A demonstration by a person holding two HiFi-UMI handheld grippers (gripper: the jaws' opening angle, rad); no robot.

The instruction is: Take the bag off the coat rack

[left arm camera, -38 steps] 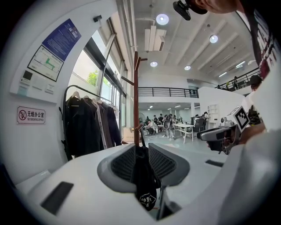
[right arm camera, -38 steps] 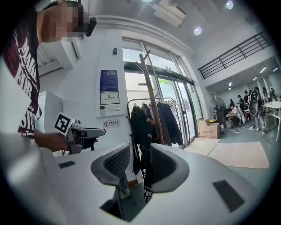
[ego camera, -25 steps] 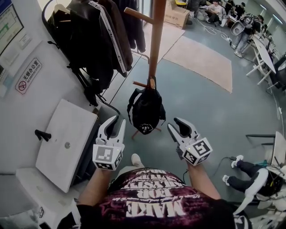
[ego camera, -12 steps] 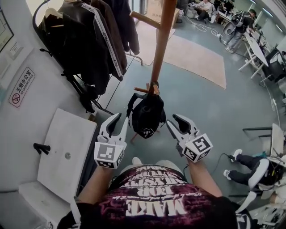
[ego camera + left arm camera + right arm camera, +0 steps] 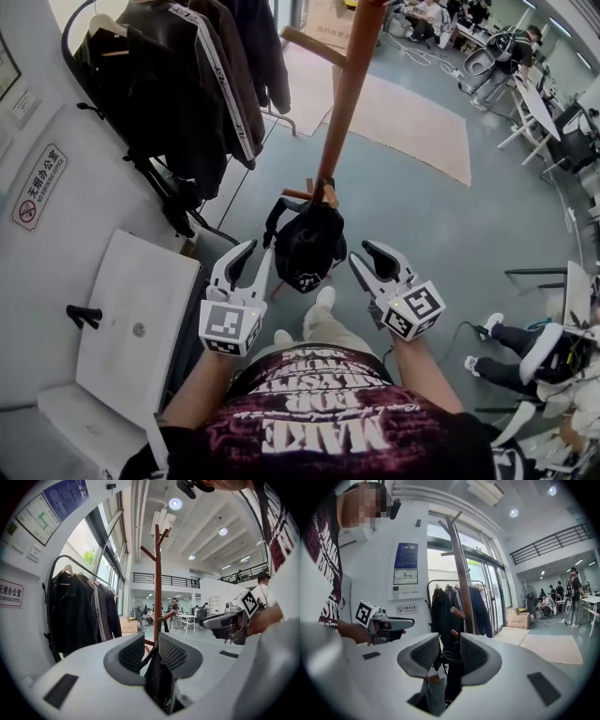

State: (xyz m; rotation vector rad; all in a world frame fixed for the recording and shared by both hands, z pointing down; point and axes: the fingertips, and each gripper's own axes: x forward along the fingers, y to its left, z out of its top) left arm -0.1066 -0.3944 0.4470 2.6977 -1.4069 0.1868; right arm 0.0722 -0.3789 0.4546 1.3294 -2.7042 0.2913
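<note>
The bag [image 5: 307, 246] hangs by its top loop from a low peg [image 5: 296, 194] on the rack [image 5: 345, 103], so it likely needs lifting up and off. You hold the left gripper [image 5: 251, 261] and right gripper [image 5: 366, 258] either side of it. Both have jaws partly apart and empty, near the bag but not touching, placed to close in from both sides.
</note>
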